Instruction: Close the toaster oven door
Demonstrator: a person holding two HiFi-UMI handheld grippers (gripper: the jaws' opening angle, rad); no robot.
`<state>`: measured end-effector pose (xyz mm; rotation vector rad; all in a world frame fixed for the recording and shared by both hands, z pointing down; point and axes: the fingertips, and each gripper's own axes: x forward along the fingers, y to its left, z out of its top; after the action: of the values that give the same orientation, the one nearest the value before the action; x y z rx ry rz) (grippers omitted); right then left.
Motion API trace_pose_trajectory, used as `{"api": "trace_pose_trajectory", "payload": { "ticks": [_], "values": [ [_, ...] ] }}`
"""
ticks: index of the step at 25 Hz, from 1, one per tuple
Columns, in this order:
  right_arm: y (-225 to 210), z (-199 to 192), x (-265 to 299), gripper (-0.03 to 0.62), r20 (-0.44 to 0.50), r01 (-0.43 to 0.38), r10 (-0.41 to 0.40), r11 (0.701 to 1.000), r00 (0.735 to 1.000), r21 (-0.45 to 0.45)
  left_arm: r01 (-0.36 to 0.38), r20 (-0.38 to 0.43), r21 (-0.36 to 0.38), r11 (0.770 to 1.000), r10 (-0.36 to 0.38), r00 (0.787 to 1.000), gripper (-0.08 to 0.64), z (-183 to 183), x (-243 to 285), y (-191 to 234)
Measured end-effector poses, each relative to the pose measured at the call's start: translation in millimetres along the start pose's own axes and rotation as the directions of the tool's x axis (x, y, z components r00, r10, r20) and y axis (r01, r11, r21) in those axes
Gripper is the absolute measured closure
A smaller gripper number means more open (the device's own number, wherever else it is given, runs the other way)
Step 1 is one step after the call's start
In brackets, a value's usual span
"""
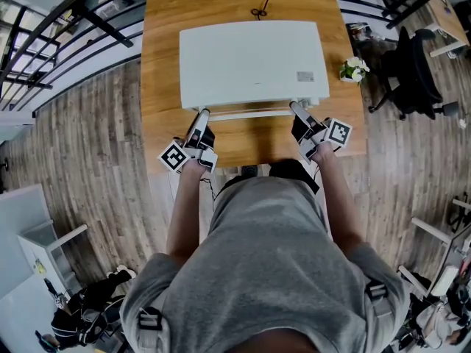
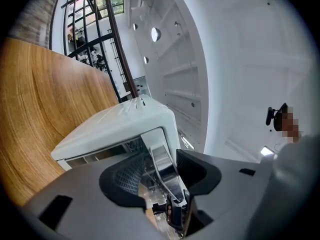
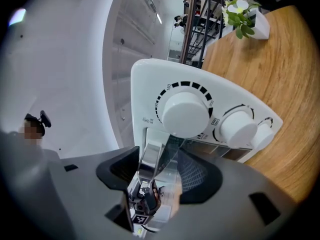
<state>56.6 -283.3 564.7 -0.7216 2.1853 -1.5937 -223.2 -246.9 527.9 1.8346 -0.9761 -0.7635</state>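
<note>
A white toaster oven (image 1: 250, 61) stands on the wooden table (image 1: 162, 65), its front toward me. Its door stands upright against the front and looks shut, with the chrome handle (image 1: 254, 113) running across it. My left gripper (image 1: 200, 116) is at the handle's left end and my right gripper (image 1: 296, 109) at its right end. In the left gripper view the handle (image 2: 165, 166) passes between the open jaws of the left gripper (image 2: 162, 176), with a gap at the pads. In the right gripper view the handle (image 3: 150, 159) lies between the open jaws of the right gripper (image 3: 157, 171), below the white knobs (image 3: 185, 111).
A small potted plant (image 1: 355, 68) stands at the table's right edge. A black cable (image 1: 259, 2) lies behind the oven. An office chair (image 1: 416, 72) stands to the right, and a dark railing (image 1: 66, 28) runs along the left. The table's front edge is just below the grippers.
</note>
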Motion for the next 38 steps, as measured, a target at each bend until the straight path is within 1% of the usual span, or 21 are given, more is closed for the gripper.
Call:
{"api": "trace_pose_trajectory", "payload": {
  "ticks": [5,9,11,12,14,15,16,18,21,22,24,25,27,29,30,32,33,35,37,38],
  "values": [
    [2.7,2.6,0.0,0.341,-0.011,0.007,-0.008,0.999,1.000,-0.044,0.010,0.007,-0.001,1.000,-0.010,1.000,0.351,0.0,-1.1,-0.7],
    [3.8,5.6,-3.7,0.347,0.006,0.024,-0.024,0.995,1.000,-0.097,-0.002,-0.002,0.017,1.000,0.002,1.000,0.350,-2.8,-3.0,0.0],
    [8.1,5.3,-7.7,0.347,0.015,0.020,-0.018,0.993,1.000,-0.114,0.002,-0.001,0.023,1.000,-0.002,1.000,0.347,-4.1,-5.7,-3.6],
    [10.7,4.9,-10.2,0.347,0.019,0.018,-0.016,0.993,1.000,-0.120,0.006,0.000,0.032,0.999,-0.006,1.000,0.347,-4.3,-6.8,-6.9],
    [17.5,3.5,-14.9,0.348,0.021,0.018,-0.015,0.988,1.000,-0.152,0.004,-0.003,0.073,0.997,-0.004,1.000,0.347,-4.7,-8.7,-13.1],
    [22.3,1.8,-16.2,0.348,0.018,0.016,-0.013,0.983,1.000,-0.182,-0.015,-0.008,0.099,0.995,0.016,1.000,0.347,-5.6,-10.7,-13.3],
    [27.6,-1.1,-16.7,0.348,0.012,0.012,-0.010,0.977,1.000,-0.215,-0.050,-0.016,0.130,0.990,0.052,0.998,0.347,-6.7,-14.2,-10.5],
    [34.5,-10.6,-19.2,0.348,0.002,0.019,-0.019,0.965,1.000,-0.260,-0.120,-0.034,0.194,0.974,0.129,0.991,0.347,-8.8,-23.2,-3.6],
    [34.6,-28.3,-28.6,0.364,0.006,0.087,-0.088,0.955,0.996,-0.284,-0.150,-0.048,0.281,0.948,0.170,0.984,0.348,-9.5,-33.5,-6.0],
    [32.1,-33.4,-33.3,0.385,0.013,0.128,-0.130,0.945,0.991,-0.301,-0.157,-0.052,0.308,0.938,0.182,0.982,0.348,-10.6,-37.0,-6.9],
    [22.6,-41.5,-44.2,0.479,0.030,0.210,-0.213,0.914,0.977,-0.346,-0.170,-0.063,0.361,0.917,0.206,0.977,0.350,-15.3,-43.0,-7.3],
    [18.5,-44.9,-48.8,0.520,0.036,0.233,-0.237,0.901,0.971,-0.366,-0.172,-0.071,0.389,0.905,0.216,0.974,0.359,-18.0,-45.4,-7.5],
    [16.2,-52.1,-56.0,0.574,0.042,0.254,-0.257,0.888,0.965,-0.384,-0.177,-0.085,0.439,0.881,0.236,0.968,0.398,-22.7,-50.8,-9.4],
    [17.1,-61.1,-62.4,0.586,0.039,0.266,-0.273,0.877,0.961,-0.400,-0.181,-0.090,0.482,0.857,0.254,0.963,0.447,-26.2,-57.9,-12.6],
    [17.1,-65.5,-65.0,0.586,0.036,0.275,-0.287,0.865,0.957,-0.419,-0.180,-0.092,0.503,0.845,0.260,0.961,0.466,-27.5,-61.1,-14.1],
    [15.7,-72.3,-68.7,0.586,0.033,0.296,-0.320,0.825,0.947,-0.482,-0.177,-0.091,0.547,0.818,0.269,0.959,0.503,-29.9,-65.9,-16.2],
    [15.0,-75.4,-69.8,0.586,0.034,0.304,-0.337,0.797,0.941,-0.522,-0.175,-0.091,0.571,0.802,0.274,0.957,0.512,-31.2,-68.2,-17.0],
    [15.6,-81.8,-71.1,0.586,0.034,0.313,-0.370,0.730,0.928,-0.608,-0.173,-0.092,0.615,0.770,0.288,0.953,0.525,-34.2,-72.9,-18.7],
    [19.2,-88.3,-72.5,0.586,0.022,0.303,-0.399,0.658,0.917,-0.689,-0.171,-0.091,0.650,0.741,0.299,0.950,0.528,-38.4,-76.8,-23.3],
    [20.8,-91.2,-73.4,0.588,0.010,0.292,-0.413,0.628,0.911,-0.722,-0.169,-0.090,0.665,0.727,0.302,0.949,0.529,-40.5,-77.8,-27.0]
  ]
}}
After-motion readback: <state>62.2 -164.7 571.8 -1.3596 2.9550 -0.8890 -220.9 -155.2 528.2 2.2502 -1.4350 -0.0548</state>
